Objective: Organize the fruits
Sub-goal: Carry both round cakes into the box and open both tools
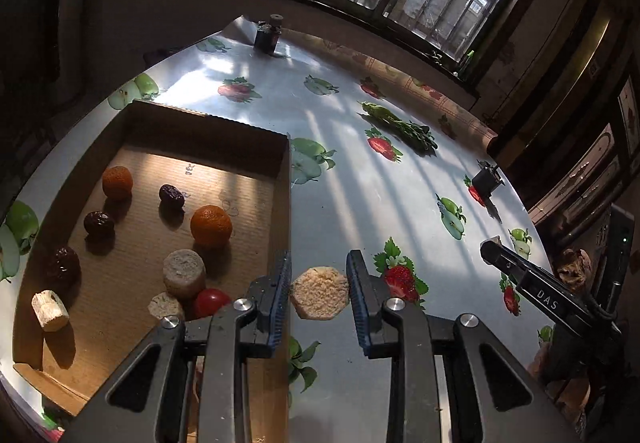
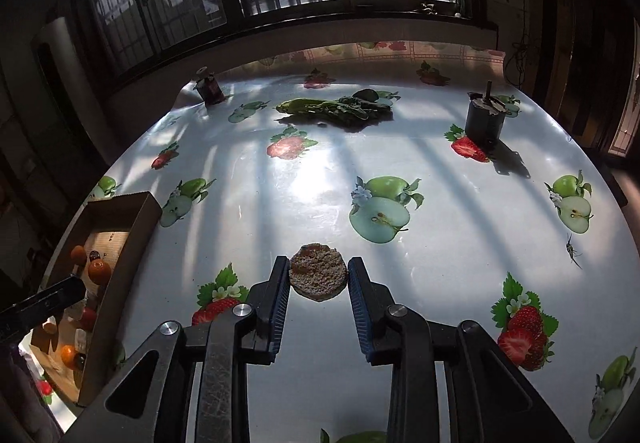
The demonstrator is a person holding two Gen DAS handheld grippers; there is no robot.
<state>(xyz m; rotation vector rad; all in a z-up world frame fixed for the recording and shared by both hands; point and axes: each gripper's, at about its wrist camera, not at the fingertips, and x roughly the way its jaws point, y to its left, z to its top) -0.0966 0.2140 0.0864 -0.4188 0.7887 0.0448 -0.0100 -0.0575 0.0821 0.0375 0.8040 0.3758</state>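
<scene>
A: We start with the table (image 2: 460,243), covered in a glossy cloth printed with apples and strawberries and striped with window light.

B: Next in size we note the cardboard tray (image 1: 280,203) at the table's left side. In it we count two oranges (image 1: 211,225), three dark wrinkled dried fruits (image 1: 99,223), a red tomato (image 1: 211,301) and three pale cork-like chunks (image 1: 184,271).

A: At the far side we see a bunch of leafy greens (image 2: 340,108), lying flat, well apart from the tray. A dark cylinder with a stem (image 2: 484,119) stands near the right edge, and a small dark jar (image 2: 210,88) stands at the far left corner.

B: Now the claws. We see the left gripper (image 1: 319,293) clenched on a pale, crumbly, angular chunk (image 1: 319,293), both blue pads touching it, just right of the tray wall and above the cloth.

A: The right gripper (image 2: 318,277) grasps a round brownish slice (image 2: 318,275) with an orange patch on its top edge, over the middle of the table. We cannot tell what fruit either piece is.
</scene>
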